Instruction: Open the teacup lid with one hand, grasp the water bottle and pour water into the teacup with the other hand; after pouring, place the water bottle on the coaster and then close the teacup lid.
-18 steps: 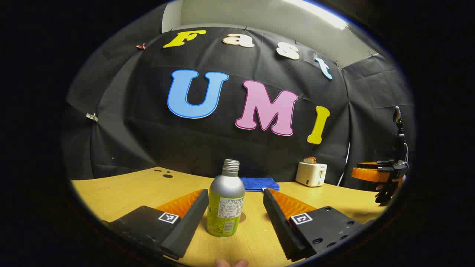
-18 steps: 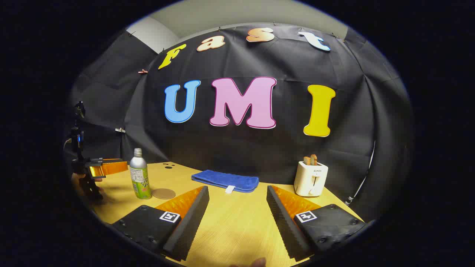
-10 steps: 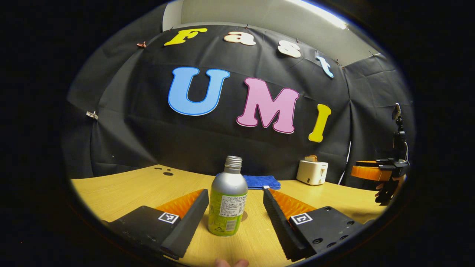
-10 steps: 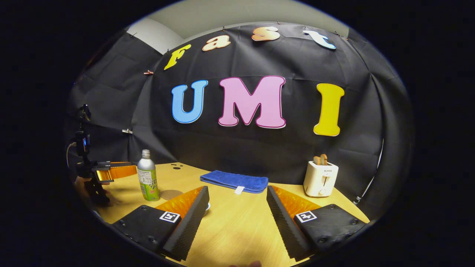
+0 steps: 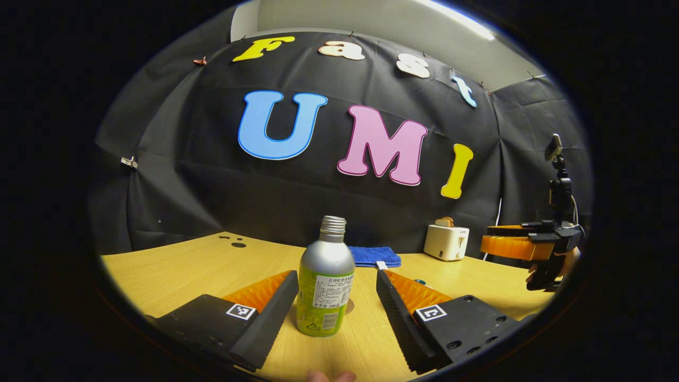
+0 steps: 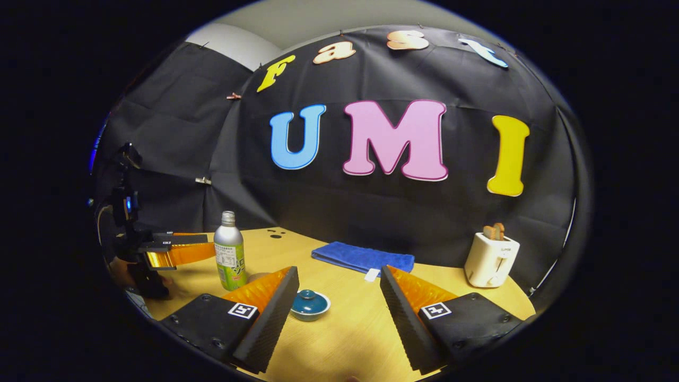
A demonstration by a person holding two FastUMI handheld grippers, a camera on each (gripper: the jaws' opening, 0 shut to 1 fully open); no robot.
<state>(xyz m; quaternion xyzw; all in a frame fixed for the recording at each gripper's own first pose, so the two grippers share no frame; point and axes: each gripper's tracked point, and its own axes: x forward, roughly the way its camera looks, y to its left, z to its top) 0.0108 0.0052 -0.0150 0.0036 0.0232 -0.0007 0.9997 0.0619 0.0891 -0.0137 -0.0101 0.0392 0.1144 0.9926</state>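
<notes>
A silver water bottle [image 5: 325, 281] with a green label and no cap stands on the table between the spread fingers of my left gripper [image 5: 336, 276], which is open and not touching it. Behind the bottle peeks the edge of a round brown coaster [image 5: 348, 306]. In the right gripper view the bottle [image 6: 229, 257] stands at the left with the left gripper [image 6: 177, 250] reaching its side. A teal teacup with its lid on [image 6: 310, 304] sits low by the left finger of my open right gripper [image 6: 338, 273]. The coaster [image 6: 258, 276] lies just behind it.
A folded blue cloth [image 6: 362, 257] lies at the back of the wooden table [image 6: 345, 329]. A white toaster [image 6: 490, 260] with bread stands at the back right. In the left gripper view the right gripper [image 5: 517, 246] and a hand are at the far right.
The right gripper has shifted so the teacup has come into its view near the left finger. The left gripper has edged a little closer around the bottle. Both stay open.
</notes>
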